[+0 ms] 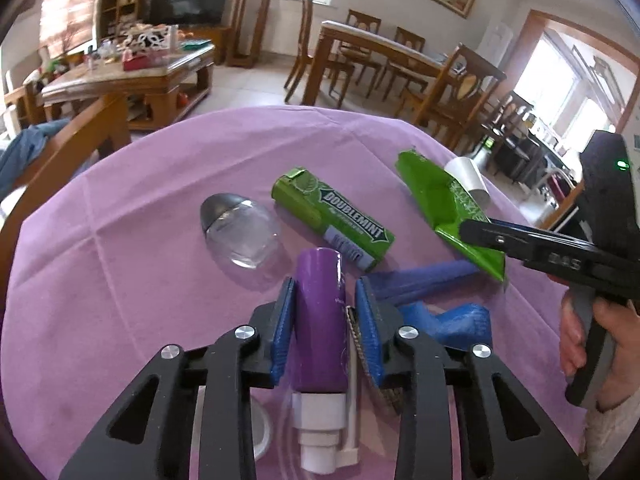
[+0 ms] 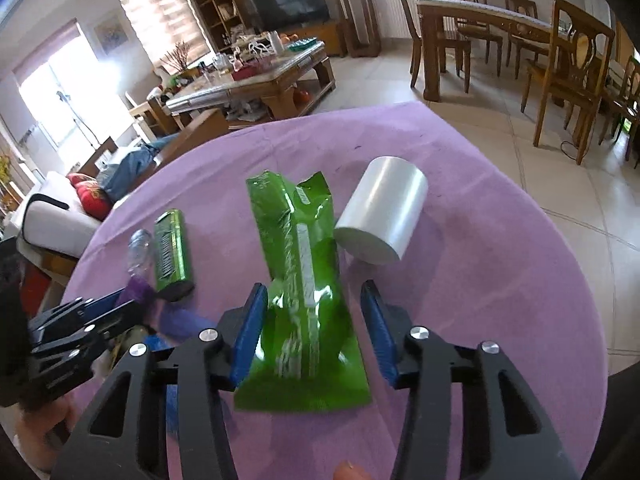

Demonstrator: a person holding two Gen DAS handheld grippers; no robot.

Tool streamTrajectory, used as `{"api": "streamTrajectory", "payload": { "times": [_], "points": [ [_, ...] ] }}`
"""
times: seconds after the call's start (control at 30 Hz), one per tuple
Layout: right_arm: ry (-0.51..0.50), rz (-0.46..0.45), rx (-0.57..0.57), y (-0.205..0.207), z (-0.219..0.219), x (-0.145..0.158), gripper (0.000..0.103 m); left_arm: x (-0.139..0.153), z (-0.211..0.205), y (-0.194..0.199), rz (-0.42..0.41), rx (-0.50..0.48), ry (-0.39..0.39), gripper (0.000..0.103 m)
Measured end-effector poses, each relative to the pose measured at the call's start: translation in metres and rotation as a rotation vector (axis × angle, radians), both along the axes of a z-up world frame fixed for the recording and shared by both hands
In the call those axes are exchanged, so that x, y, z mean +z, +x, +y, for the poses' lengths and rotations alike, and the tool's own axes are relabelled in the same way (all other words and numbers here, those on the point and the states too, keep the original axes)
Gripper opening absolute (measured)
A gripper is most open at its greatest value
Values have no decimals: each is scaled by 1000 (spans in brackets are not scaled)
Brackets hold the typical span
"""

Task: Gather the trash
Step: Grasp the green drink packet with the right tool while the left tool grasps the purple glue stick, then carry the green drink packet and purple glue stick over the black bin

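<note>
As both items are marked for collection, left gripper point(image 1: 326, 312) pinches the purple tube point(image 1: 320, 320) while right gripper point(image 2: 316, 332) stands half-wide, straddling the green wrapper point(image 2: 298, 280).

- Purple tube point(image 1: 320, 320) betw. left fingers point(image 1: 283, 328): cap end runs under gripper, partly hidden.
- Blue scrap point(image 1: 452, 324) right of those fingers: half covered.
- Green wrapper point(image 2: 300, 300) betw. right fingers point(image 2: 250, 336): print blurred, unreadable.

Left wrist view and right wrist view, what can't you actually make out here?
- Purple tube, left wrist view: its cap end is cut off by the bottom edge.
- Blue wrappers, left wrist view: partly hidden behind the left tool.
- Green wrapper, right wrist view: print blurred by glare.
</note>
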State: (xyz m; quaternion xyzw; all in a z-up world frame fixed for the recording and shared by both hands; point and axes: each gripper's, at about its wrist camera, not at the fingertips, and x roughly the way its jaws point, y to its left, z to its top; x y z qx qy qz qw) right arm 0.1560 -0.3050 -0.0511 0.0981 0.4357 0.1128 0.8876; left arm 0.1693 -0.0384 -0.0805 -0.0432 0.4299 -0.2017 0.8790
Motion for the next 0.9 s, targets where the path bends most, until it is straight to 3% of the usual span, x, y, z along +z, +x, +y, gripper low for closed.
{"api": "streamTrajectory", "payload": {
  "times": [0.07, 0.27, 0.43, 0.57, 0.73, 0.9],
  "points": [
    [-6, -7, 4, 4, 2, -1, 40, -2, 3, -1, 6, 2, -23, 30],
    [-44, -24, 35, -4, 13, 3, 27, 5, 20, -8, -29, 28, -98, 26],
    [27, -86, 54, -29, 7, 24, 26, 36, 40, -27, -117, 53, -198, 26],
    [114, -134, 60, -56, -4, 43, 26, 50, 40, -38, -124, 30, -230, 26],
    [152, -161, 55, -81, -18, 53, 26, 46, 36, -48, -106, 16, -242, 26],
    [164, -179, 37, -103, -37, 55, 26, 58, 36, -71, -179, 19, -268, 26]
  ]
}}
